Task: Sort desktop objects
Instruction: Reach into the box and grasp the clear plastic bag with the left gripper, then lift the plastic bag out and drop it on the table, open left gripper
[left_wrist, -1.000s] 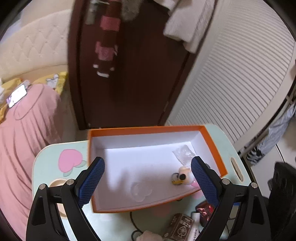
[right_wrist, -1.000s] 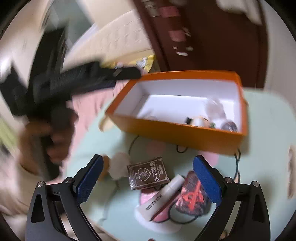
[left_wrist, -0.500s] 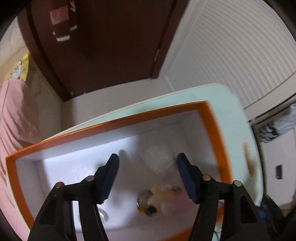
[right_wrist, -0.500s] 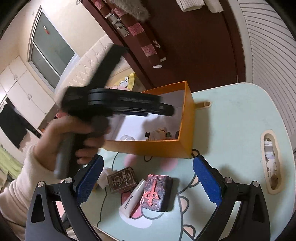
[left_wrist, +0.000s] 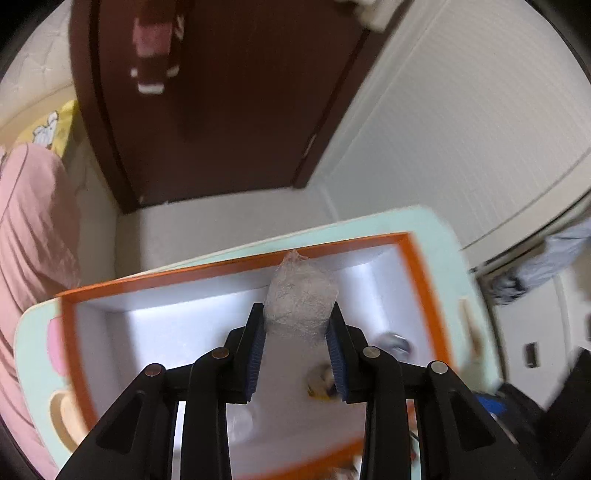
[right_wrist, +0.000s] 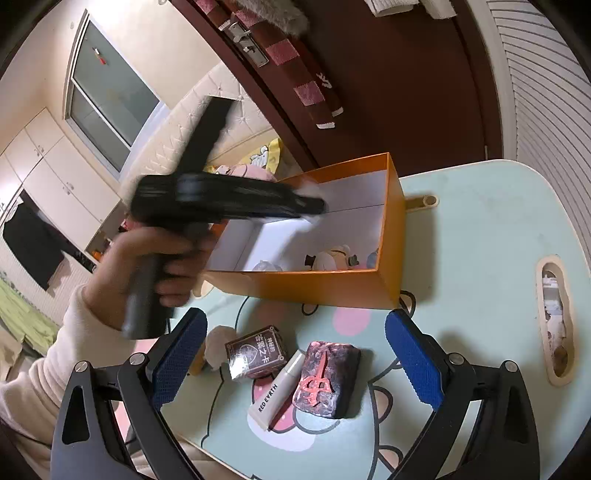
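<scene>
My left gripper (left_wrist: 297, 321) is shut on a crumpled clear plastic bag (left_wrist: 300, 295), held up above the orange box (left_wrist: 424, 280) with the white inside. From the right wrist view the same left gripper (right_wrist: 314, 206) hovers over the box (right_wrist: 332, 288), blurred. A small toy figure (right_wrist: 332, 256) and a clear lump (right_wrist: 264, 265) lie in the box. My right gripper (right_wrist: 291, 354) stands open above a dark card box (right_wrist: 256, 354), a white tube (right_wrist: 279, 391) and a dark red-marked block (right_wrist: 325, 376) on the table.
The pale green table (right_wrist: 472, 236) has a cartoon print and a slot handle (right_wrist: 554, 317) at its right side. A black cable (right_wrist: 408, 295) runs by the box. A dark door (left_wrist: 221, 103) and a bed (left_wrist: 33, 229) lie beyond. A sleeve (right_wrist: 48, 369) shows at the left.
My left gripper has closed on the plastic bag that lay in the box and lifted it above the box floor. The right gripper has stayed open over the table items.
</scene>
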